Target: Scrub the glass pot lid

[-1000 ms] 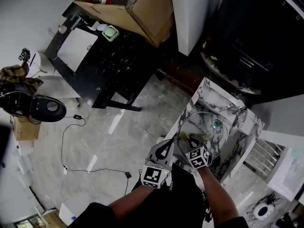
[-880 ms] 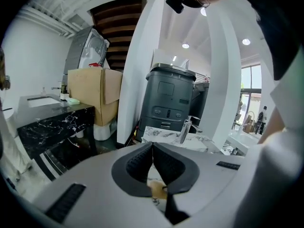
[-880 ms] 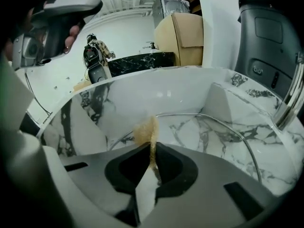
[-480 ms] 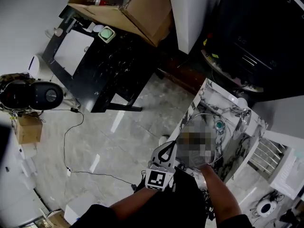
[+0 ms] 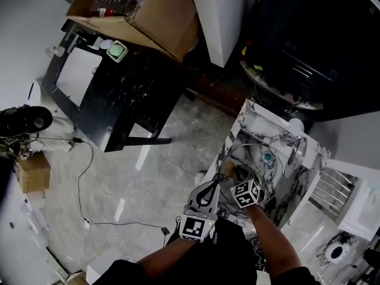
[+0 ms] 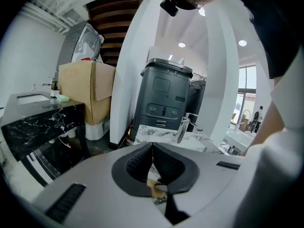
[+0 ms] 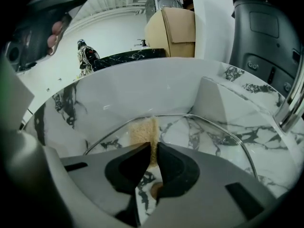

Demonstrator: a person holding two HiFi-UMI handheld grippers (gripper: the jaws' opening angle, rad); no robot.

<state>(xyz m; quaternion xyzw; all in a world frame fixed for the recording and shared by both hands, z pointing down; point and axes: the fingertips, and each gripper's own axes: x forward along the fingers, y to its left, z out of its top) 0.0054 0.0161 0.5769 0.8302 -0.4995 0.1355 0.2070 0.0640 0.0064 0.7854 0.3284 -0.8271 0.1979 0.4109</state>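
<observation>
Tan sponge (image 7: 144, 131), pinched in the right gripper's (image 7: 154, 148) jaws, rests on the glass lid (image 7: 204, 134) lying in the marble sink (image 7: 118, 89). The left gripper's (image 6: 152, 145) jaws meet, empty. Scrubbing looks underway; next, sweep across the glass.

1. Scrub pad (image 7: 144, 132): lower end is disappearing between the pinching jaws of the right gripper (image 7: 154, 148).
2. Glass lid (image 7: 204, 132): near rim is lying hidden behind that gripper's body.
3. Faucet (image 7: 290, 103): is running off the right edge.
4. Cardboard box (image 5: 155, 18): is being cut by the top edge; its contents are too small to tell.
5. Tan scrap (image 6: 155, 186), under the closed jaws of the left gripper (image 6: 153, 145): is showing too small to name.
</observation>
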